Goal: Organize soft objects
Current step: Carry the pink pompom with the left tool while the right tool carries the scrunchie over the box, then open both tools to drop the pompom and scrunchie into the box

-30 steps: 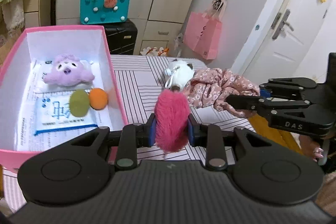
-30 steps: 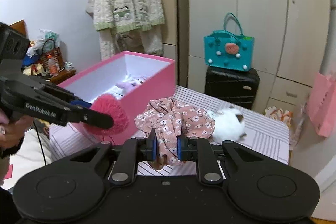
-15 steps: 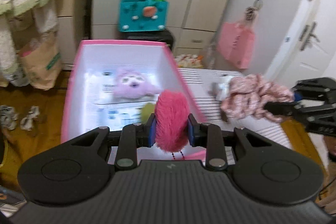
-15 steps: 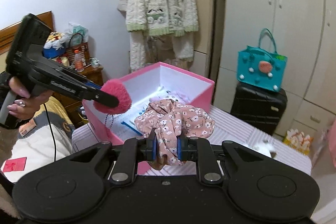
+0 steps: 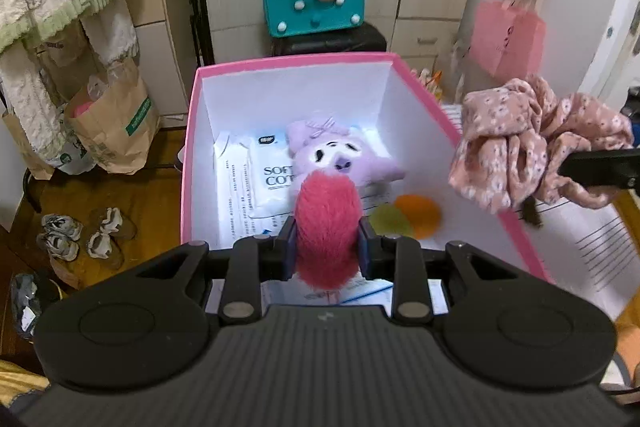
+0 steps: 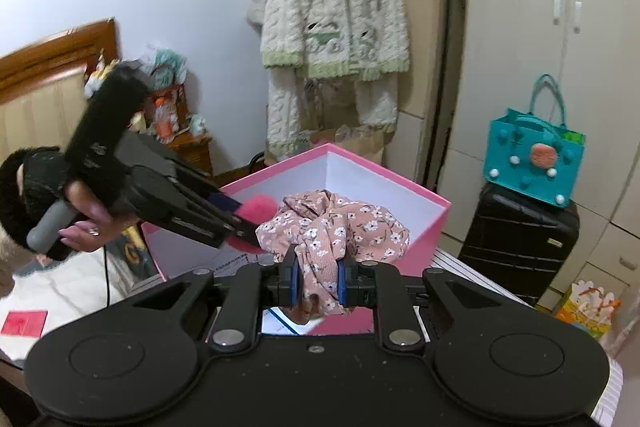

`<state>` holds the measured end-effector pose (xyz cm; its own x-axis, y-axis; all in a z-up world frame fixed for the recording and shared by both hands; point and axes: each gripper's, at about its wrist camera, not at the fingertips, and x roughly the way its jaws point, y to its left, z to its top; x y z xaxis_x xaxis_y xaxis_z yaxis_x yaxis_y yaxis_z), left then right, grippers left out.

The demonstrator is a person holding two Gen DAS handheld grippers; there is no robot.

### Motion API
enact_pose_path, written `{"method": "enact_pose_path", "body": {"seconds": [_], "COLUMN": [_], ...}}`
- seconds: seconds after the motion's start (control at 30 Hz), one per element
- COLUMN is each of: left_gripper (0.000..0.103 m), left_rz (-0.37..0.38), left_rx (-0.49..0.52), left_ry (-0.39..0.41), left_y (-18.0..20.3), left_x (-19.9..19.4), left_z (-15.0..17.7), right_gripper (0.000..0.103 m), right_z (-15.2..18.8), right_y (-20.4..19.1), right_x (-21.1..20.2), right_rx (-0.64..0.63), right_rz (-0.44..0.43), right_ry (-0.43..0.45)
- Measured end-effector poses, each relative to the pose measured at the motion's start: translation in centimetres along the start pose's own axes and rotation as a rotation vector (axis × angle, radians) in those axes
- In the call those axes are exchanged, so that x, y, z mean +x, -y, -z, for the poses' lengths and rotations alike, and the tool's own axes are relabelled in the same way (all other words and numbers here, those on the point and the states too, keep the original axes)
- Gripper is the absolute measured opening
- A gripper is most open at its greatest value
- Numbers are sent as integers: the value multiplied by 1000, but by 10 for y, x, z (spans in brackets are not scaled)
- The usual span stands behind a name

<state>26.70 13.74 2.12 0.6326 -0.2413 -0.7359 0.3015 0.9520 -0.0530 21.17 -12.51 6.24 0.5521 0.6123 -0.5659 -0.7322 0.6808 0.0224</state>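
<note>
Fingers (image 5: 288, 247) of both grippers clamp: left on pink pompom (image 5: 328, 227), right on floral scrunchie (image 6: 320, 251), over the box (image 5: 280, 63).

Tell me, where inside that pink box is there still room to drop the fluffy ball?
The box looks barest near the far wall, behind the plush. Its middle is crowded: tissue packs, plush, and the green and orange balls.

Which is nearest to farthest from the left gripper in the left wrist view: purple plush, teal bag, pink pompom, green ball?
1. pink pompom: clamped in the left gripper.
2. green ball: in the pink box, just right of the fingertips.
3. purple plush: farther back on the box floor.
4. teal bag: beyond the box, on the black suitcase.
</note>
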Motion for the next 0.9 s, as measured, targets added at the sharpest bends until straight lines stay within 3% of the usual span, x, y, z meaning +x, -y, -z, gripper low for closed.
{"method": "enact_pose_path", "body": {"seconds": [0.17, 0.37, 0.53, 0.67, 0.83, 0.9], "left_gripper": [29, 31, 39, 39, 40, 40], "left_rz": [-59, -25, -122, -105, -103, -92], "left_rx": [25, 25, 58, 24, -4, -19], "left_ry": [-14, -22, 62, 68, 69, 77], "left_y": [-8, -17, -18, -24, -28, -31], "left_x": [20, 28, 19, 9, 0, -5], "left_z": [-8, -19, -20, -19, -14, -11], "right_gripper": [21, 21, 21, 21, 21, 26], "right_z": [-9, -14, -15, -14, -12, -10], "right_y": [3, 9, 10, 7, 0, -7], "right_x": [33, 62, 81, 96, 116, 125], "right_rx": [-26, -19, -16, -13, 36, 38], "right_rz": [-4, -12, -9, -23, -115, -136], "right_ry": [-60, -106, -147, -182, -241, -278]}}
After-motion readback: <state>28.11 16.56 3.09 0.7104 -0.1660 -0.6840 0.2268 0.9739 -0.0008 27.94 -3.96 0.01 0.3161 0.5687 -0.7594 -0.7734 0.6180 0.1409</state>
